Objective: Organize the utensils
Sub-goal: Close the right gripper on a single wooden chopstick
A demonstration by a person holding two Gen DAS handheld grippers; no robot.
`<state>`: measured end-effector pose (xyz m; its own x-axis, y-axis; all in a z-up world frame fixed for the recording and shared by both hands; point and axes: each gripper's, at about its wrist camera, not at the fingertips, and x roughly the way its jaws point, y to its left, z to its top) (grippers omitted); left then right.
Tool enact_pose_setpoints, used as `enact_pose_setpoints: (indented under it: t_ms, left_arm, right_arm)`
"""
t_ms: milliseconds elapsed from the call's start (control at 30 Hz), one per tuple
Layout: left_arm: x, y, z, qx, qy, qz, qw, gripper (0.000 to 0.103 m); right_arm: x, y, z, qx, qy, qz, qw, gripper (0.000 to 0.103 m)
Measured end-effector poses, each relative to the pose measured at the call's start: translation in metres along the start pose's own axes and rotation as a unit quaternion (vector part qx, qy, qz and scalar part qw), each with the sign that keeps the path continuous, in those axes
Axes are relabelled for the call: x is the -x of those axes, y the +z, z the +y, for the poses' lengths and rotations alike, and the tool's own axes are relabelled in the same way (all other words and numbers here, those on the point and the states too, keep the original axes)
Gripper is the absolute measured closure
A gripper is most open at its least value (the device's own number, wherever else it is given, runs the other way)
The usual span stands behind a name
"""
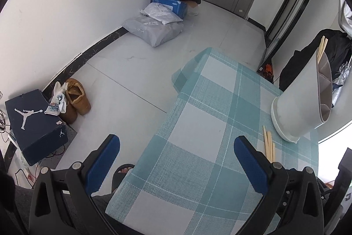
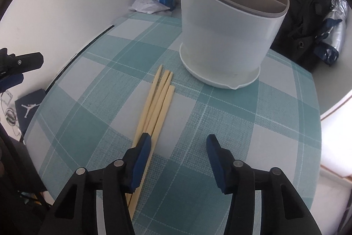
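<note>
Both right gripper (image 2: 179, 160) jaws stand apart (empty), left finger (image 2: 140, 160) over chopsticks (image 2: 157, 102).

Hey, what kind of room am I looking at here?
Probably a lived-in home room: a checked tablecloth with loose chopsticks beside a utensil holder, and boots and a shoebox on the floor.

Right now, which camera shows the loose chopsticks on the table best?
The right wrist view: the chopsticks lie lengthwise in a bundle, the right gripper partly covering their near ends. The left wrist view catches only their tips beside the holder.
</note>
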<state>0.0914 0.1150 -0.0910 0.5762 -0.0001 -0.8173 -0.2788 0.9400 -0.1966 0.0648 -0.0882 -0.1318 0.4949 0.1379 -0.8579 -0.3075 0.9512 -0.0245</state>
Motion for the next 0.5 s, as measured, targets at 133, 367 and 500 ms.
enact_pose_setpoints:
  t_ms: [133, 367, 500]
  left_arm:
    - [0.01, 0.0, -0.002, -0.006, -0.005, -0.023, 0.9997, 0.001]
    - [0.013, -0.004, -0.005, -0.02, -0.008, -0.028, 0.9994, 0.001]
    - [0.012, -0.003, -0.003, -0.019, -0.007, -0.022, 0.9996, 0.001]
  right_arm:
    - [0.004, 0.004, 0.007, 0.003, -0.002, 0.005, 1.0, 0.058]
    - [-0.002, 0.007, 0.013, 0.011, 0.003, 0.025, 1.0, 0.075]
    - [0.003, 0.003, 0.015, 0.024, 0.014, 0.035, 0.999, 0.092]
